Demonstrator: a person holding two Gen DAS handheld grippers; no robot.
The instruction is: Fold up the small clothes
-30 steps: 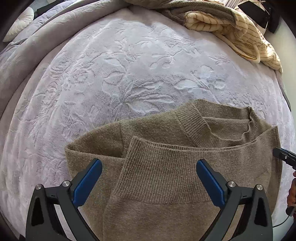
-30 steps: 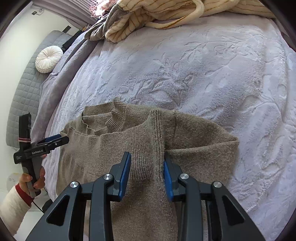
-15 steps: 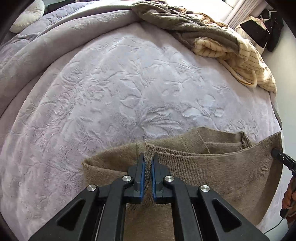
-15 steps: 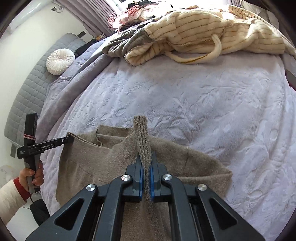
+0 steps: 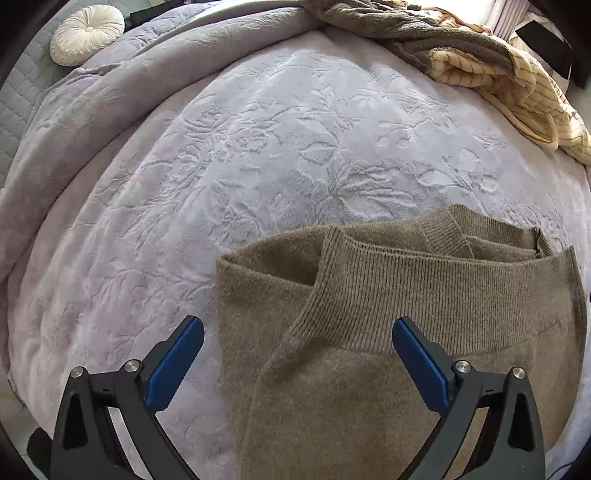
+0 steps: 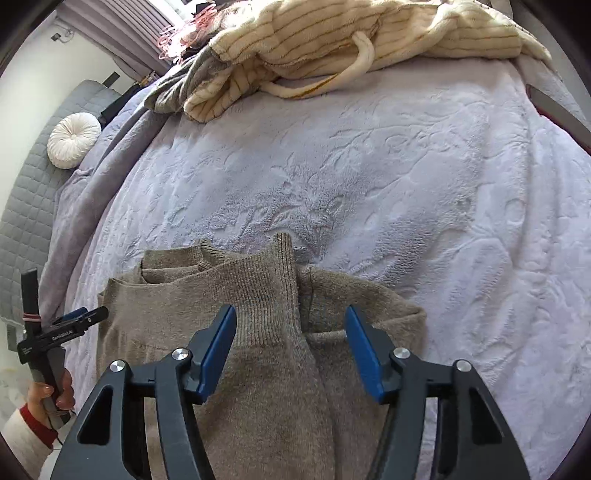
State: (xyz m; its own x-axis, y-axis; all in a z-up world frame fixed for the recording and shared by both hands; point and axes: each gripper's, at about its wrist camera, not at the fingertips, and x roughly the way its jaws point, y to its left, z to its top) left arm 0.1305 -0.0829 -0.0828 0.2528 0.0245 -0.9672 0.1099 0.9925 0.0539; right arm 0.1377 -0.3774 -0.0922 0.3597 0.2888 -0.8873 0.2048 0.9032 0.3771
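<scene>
The only writing in view is a small white label on the black body of the left gripper (image 6: 79, 320) as the right wrist camera sees it at the left edge; it is too small and blurred to read with certainty. That gripper is held in a hand (image 6: 50, 397) with a white sleeve and a red cuff. In its own view the left gripper (image 5: 297, 341) has its blue-padded jaws spread wide and still opening; the left pad hangs over the bedspread, the right over the knit, and neither presses on anything. The right gripper (image 6: 290, 338) has its jaws partly apart and opening; a ribbed fold of the sweater lies between the blue pads, but they stand clear of it on both sides. The olive-brown knit sweater (image 5: 388, 332) lies folded on the bed near the close edge, its ribbed hem turned up across the body and the ribbed collar showing behind it. The bedspread (image 5: 295, 147) is pale lilac plush with an embossed leaf pattern. At the far side lie a cream striped garment (image 6: 351, 33) and a grey-brown one (image 5: 406, 29) in a heap, and a round white cushion (image 6: 74, 140) rests against a grey quilted headboard (image 6: 26, 206).
</scene>
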